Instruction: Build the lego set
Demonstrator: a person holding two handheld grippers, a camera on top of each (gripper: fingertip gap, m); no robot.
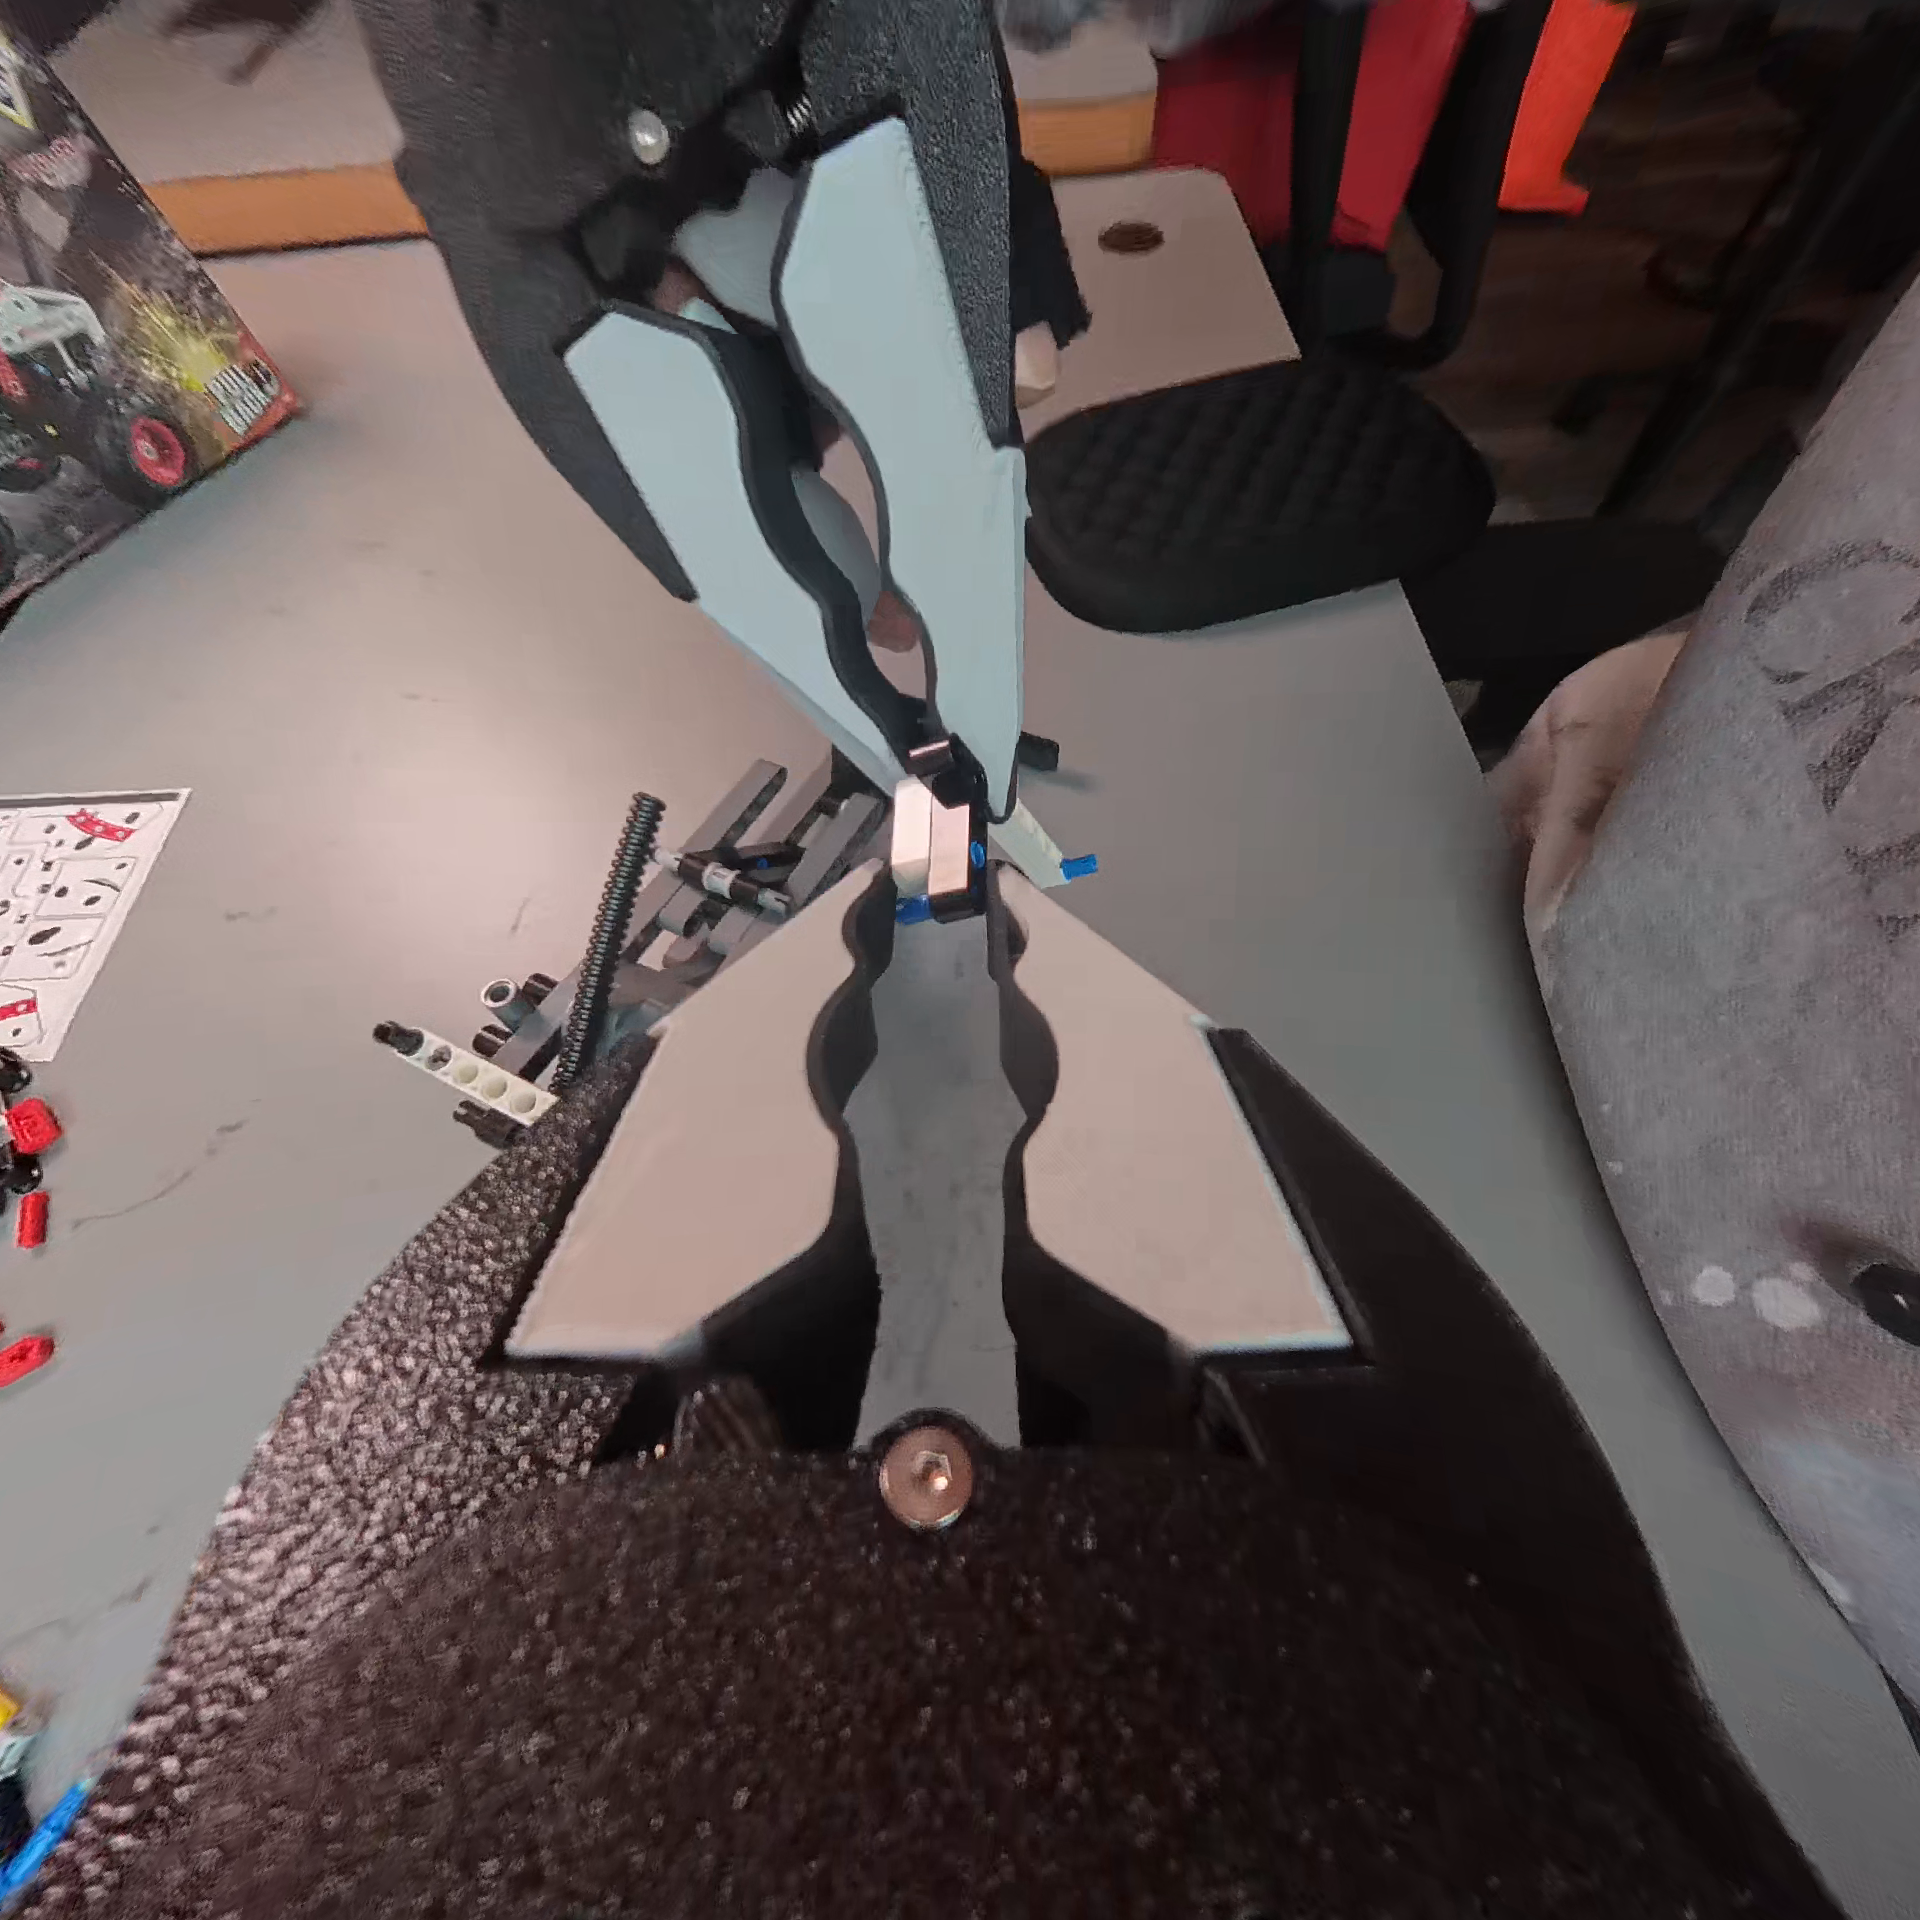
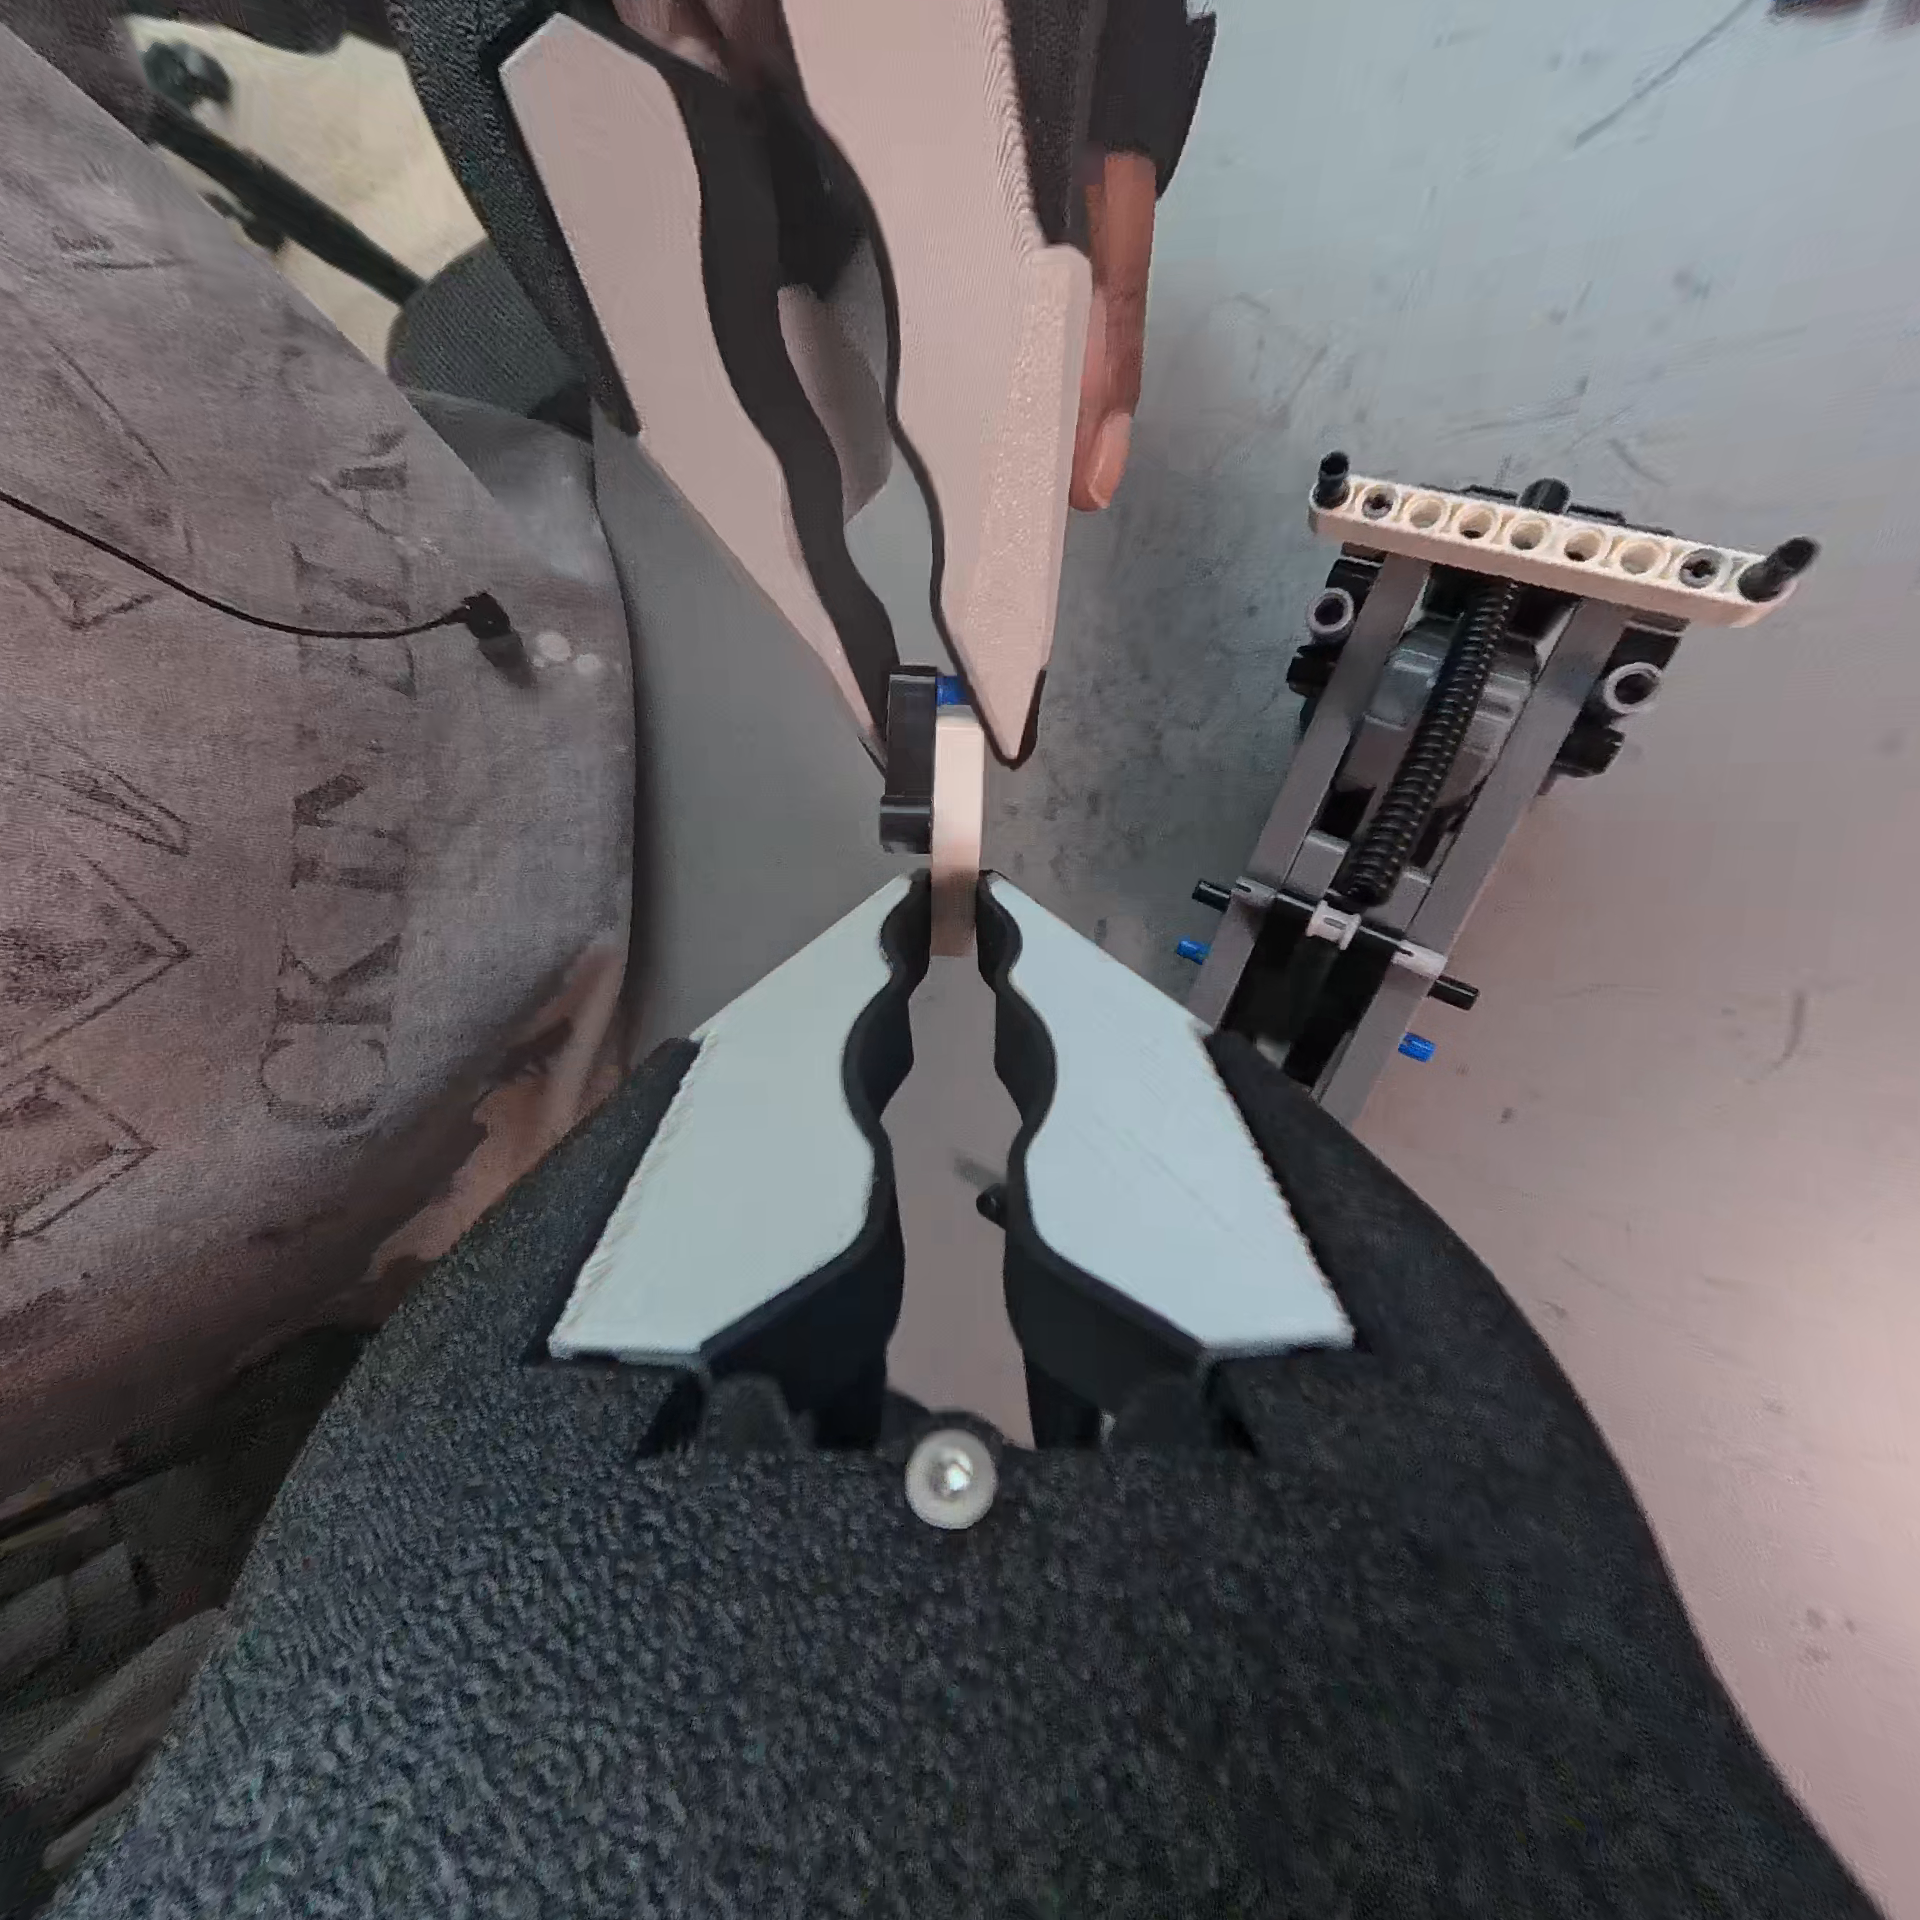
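The left gripper (image 1: 935, 894) has its jaws drawn nearly together, pinching the lower end of a small white-and-black piece (image 1: 935, 862) held above the grey table (image 1: 416, 644); the right gripper (image 2: 948, 894) meets it tip to tip, its jaws likewise narrowed onto the same piece (image 2: 951, 831), with a blue pin (image 1: 912, 911) showing at the joint; just beyond lies the partly built frame (image 2: 1455, 779) with a black spring (image 1: 613, 935) and a white holed beam (image 2: 1548, 556); farther left are a sticker sheet (image 1: 73, 914), loose red parts (image 1: 31, 1132) and the set's box (image 1: 114, 395).
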